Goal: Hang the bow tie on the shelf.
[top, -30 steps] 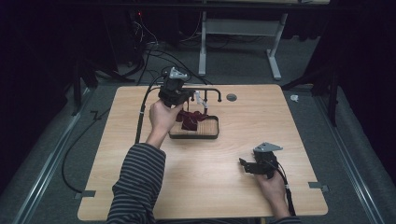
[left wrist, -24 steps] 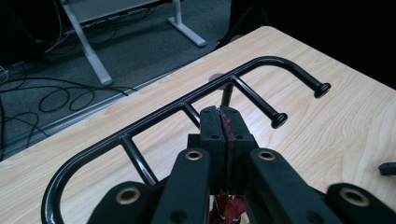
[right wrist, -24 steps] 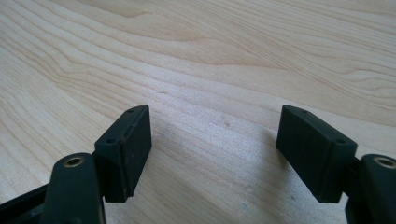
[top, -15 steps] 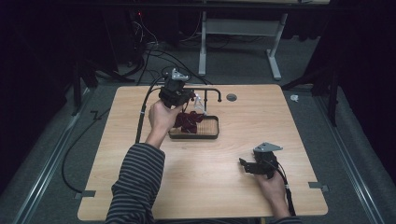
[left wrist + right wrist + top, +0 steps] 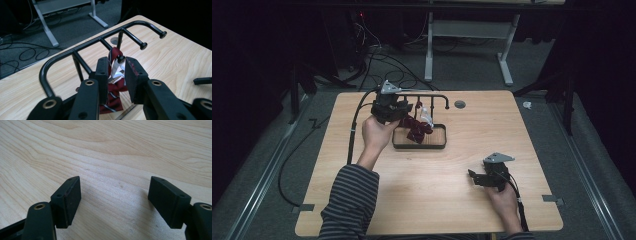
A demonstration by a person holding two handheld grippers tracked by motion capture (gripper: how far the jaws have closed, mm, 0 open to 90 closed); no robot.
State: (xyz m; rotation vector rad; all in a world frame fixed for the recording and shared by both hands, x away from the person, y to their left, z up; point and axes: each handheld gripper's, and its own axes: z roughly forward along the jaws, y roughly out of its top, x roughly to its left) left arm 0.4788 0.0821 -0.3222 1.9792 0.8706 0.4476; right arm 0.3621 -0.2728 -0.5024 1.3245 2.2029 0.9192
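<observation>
A black wire rack (image 5: 427,96) (image 5: 75,48) with several pegs stands over a shallow dark tray (image 5: 439,145) at the table's back centre. A dark red striped cloth (image 5: 414,127) (image 5: 115,53) with a white tag hangs from one peg down into the tray. My left gripper (image 5: 406,107) (image 5: 116,62) sits at that peg; its jaws have just been opening, the cloth hangs between them, and the pads stand apart from it. My right gripper (image 5: 473,175) (image 5: 113,182) rests low on the bare wood at the front right, open, with nothing between its jaws.
A round grey grommet (image 5: 459,104) sits in the tabletop right of the rack. Cables (image 5: 377,55) and a white desk frame (image 5: 472,30) lie on the floor beyond the table's far edge. Bare wood (image 5: 422,190) spreads between the two hands.
The left gripper's jaws have opened off the red cloth, and the hand has drawn slightly left and back from the rack. The cloth stays on its peg. The right hand has not moved.
</observation>
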